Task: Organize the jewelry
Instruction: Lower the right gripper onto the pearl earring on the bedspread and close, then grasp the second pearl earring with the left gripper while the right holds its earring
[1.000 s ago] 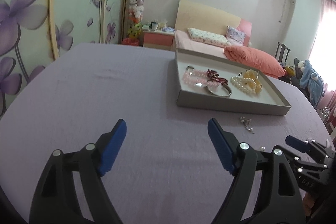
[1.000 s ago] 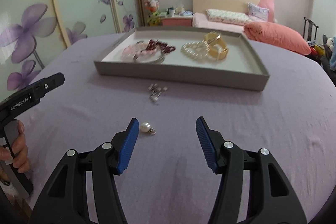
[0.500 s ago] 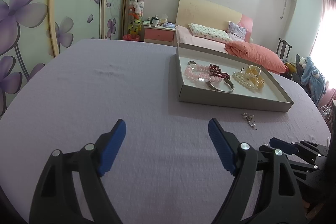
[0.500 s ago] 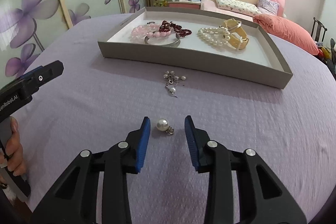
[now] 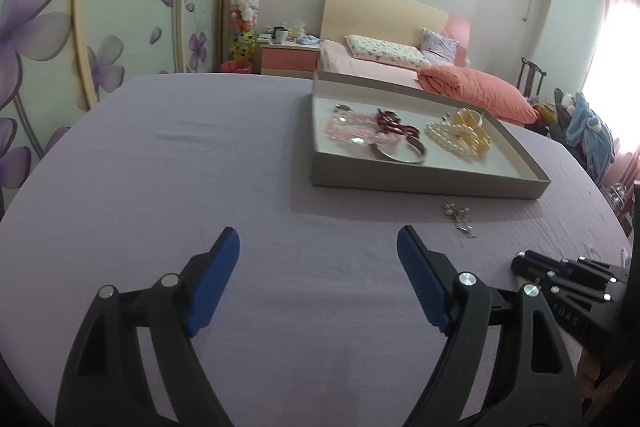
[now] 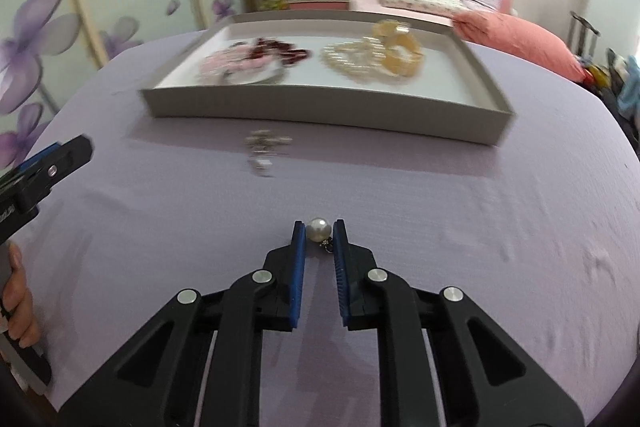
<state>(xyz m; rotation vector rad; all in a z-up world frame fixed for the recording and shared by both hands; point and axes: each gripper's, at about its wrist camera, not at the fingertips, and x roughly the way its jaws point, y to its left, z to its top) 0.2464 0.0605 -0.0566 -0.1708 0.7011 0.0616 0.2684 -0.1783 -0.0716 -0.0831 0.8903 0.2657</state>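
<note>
Right gripper: we see its two blue-padded fingers drawn close together around a pearl earring; the pearl sits between the fingertips, touching both pads, with its small metal fitting just below on the right side.

Left gripper: released, its fingers spread wide and holding nothing, poised over bare cloth at the near left of the table; in the right wrist view we see its tip at the far left edge of the frame.

Table: covered in a lilac cloth, bearing the tray and the loose pieces.

Tray: a shallow grey box with a white floor, lying on the far side of the table beyond the right gripper.

Tray contents, left half: a pink bead bracelet, a dark red bead bracelet and a silver bangle, overlapping one another.

Tray contents, right half: a pearl strand touching a yellow bangle.

Loose cluster: a small piece of pale beads and metal on the cloth, just near of the tray's front wall and between the tray and the held pearl; blurred in the right wrist view, so we cannot tell its exact form.

Background: a bed with a pink quilt and wardrobe doors printed with purple flowers.
</note>
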